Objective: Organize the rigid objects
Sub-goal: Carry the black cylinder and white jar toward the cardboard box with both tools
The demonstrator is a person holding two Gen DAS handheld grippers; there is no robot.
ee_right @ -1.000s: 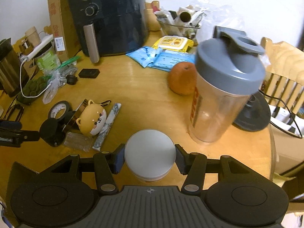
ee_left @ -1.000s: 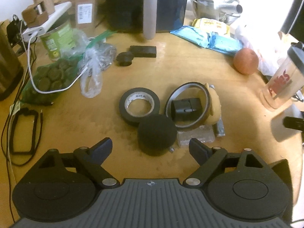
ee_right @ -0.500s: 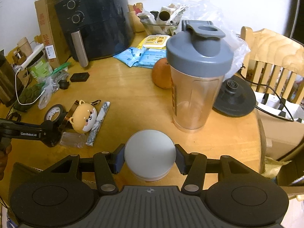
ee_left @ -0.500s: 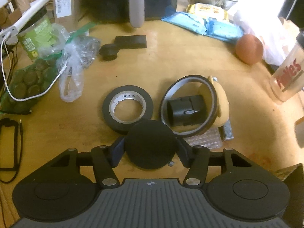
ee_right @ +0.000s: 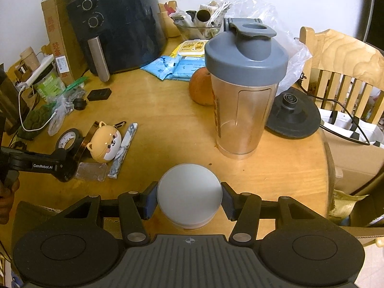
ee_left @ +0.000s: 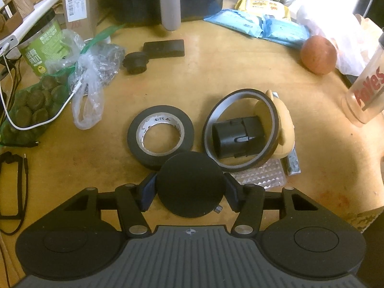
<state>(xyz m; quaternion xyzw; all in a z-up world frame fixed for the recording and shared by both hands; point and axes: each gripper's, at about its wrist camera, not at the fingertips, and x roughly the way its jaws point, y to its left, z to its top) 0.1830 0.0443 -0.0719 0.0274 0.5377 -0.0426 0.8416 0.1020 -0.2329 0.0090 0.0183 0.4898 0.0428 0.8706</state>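
Note:
My left gripper (ee_left: 190,189) is shut on a black round puck (ee_left: 190,183) at the near edge of the wooden table. Just beyond it lie a black tape roll (ee_left: 160,134) and a thin tape ring (ee_left: 241,129) that leans around a black cylinder (ee_left: 238,137) and against a yellow dog-shaped case (ee_left: 284,129). My right gripper (ee_right: 189,198) is shut on a white round jar (ee_right: 189,195). The left gripper (ee_right: 60,164) shows at the left of the right wrist view, near the dog case (ee_right: 106,141).
A clear shaker bottle with a grey lid (ee_right: 242,88) stands just beyond the white jar, an orange (ee_right: 200,88) behind it. A black air fryer (ee_right: 115,28), blue packets (ee_right: 172,66), a kettle base (ee_right: 291,116) and a wooden chair (ee_right: 340,62) ring the table. Bags and cables (ee_left: 48,91) lie left.
My left gripper moved forward and closed on the black puck. My right gripper rose and pulled back with the white jar, so the shaker looks farther off.

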